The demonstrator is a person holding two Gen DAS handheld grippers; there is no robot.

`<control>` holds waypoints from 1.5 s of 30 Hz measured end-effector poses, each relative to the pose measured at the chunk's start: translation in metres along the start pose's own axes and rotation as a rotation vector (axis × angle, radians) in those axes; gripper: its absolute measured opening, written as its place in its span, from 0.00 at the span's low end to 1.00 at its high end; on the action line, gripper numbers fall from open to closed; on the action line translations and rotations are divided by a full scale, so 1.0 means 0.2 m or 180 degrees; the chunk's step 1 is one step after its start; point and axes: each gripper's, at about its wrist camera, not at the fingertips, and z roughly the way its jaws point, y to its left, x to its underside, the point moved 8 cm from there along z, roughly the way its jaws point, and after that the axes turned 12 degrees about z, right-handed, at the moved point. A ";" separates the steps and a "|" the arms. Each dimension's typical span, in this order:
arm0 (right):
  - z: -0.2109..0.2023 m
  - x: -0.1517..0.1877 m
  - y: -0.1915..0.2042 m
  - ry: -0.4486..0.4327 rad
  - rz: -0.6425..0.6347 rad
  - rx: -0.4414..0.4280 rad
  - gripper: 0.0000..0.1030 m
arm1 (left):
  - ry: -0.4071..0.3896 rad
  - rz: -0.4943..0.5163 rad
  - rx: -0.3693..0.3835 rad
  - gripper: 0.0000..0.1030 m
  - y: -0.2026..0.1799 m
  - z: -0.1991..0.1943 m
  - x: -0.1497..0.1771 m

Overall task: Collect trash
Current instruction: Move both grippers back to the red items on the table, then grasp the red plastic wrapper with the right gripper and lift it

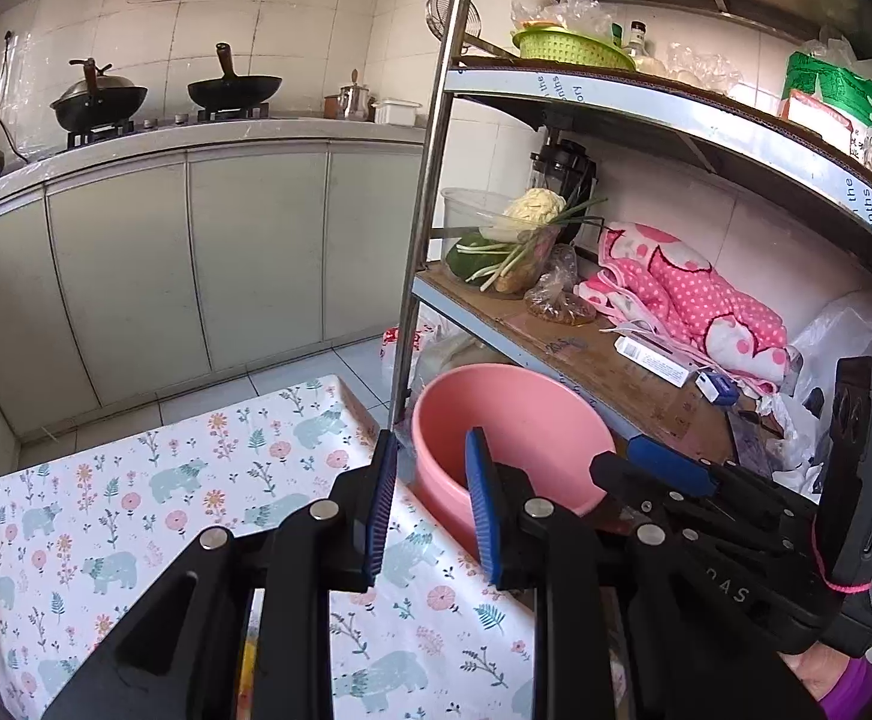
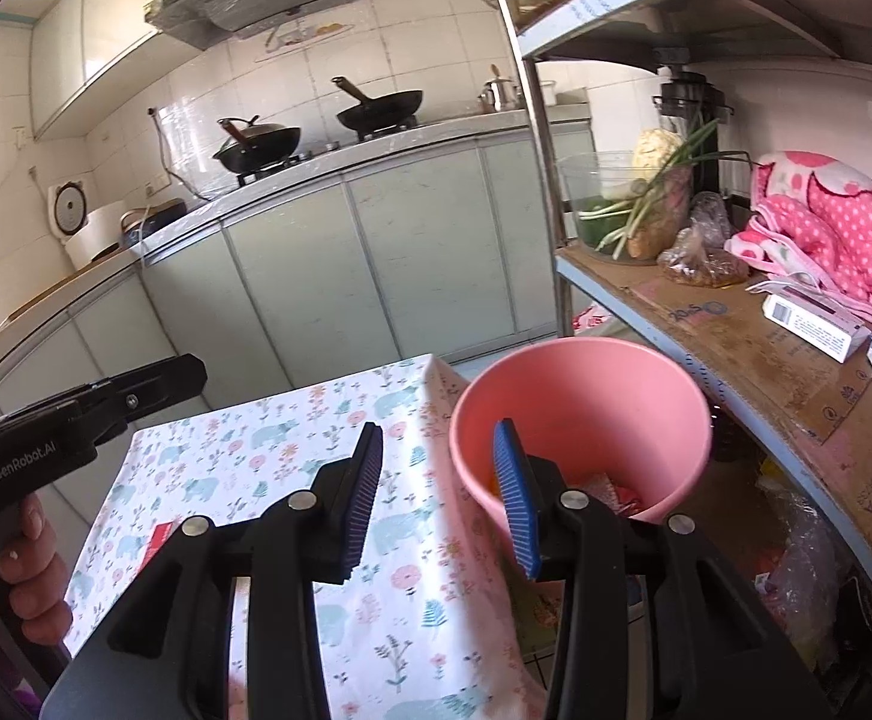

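A pink bucket stands beside the right edge of the table with the floral cloth. In the right wrist view the bucket holds red and orange wrappers at its bottom. My left gripper is open and empty, above the table edge next to the bucket. My right gripper is open and empty, its right finger over the bucket's mouth. The right gripper also shows in the left wrist view. A red scrap lies on the cloth, left of my right gripper.
A metal shelf rack stands right of the bucket, holding vegetables, a pink spotted cloth and small boxes. Kitchen cabinets with two woks on the stove run along the far wall. Bags lie under the shelf.
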 end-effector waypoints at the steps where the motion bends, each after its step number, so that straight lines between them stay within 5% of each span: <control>1: 0.00 0.01 0.03 0.0017 -0.0020 -0.0040 0.39 | -0.0009 -0.0009 -0.0045 0.22 0.03 -0.04 0.01; 17: 0.01 0.33 0.39 0.0570 -0.0347 -0.0610 0.40 | 0.0026 -0.0396 -0.0826 0.23 0.60 -0.61 0.40; 21: 0.03 0.42 0.44 0.0797 -0.0363 -0.0753 0.40 | 0.0182 -0.0604 -0.0770 0.23 0.64 -0.63 0.55; 30: 0.00 0.73 0.72 0.1822 -0.0683 -0.1584 0.46 | 0.0423 -0.0784 -0.0751 0.23 0.66 -0.64 0.82; 38: 0.06 1.04 0.89 0.2353 -0.1394 -0.1649 0.51 | 0.0674 -0.1115 -0.0576 0.23 0.71 -0.56 0.97; 45: 0.15 1.17 0.89 0.2656 -0.1554 -0.1674 0.51 | 0.1123 -0.1237 -0.0410 0.24 0.66 -0.37 1.09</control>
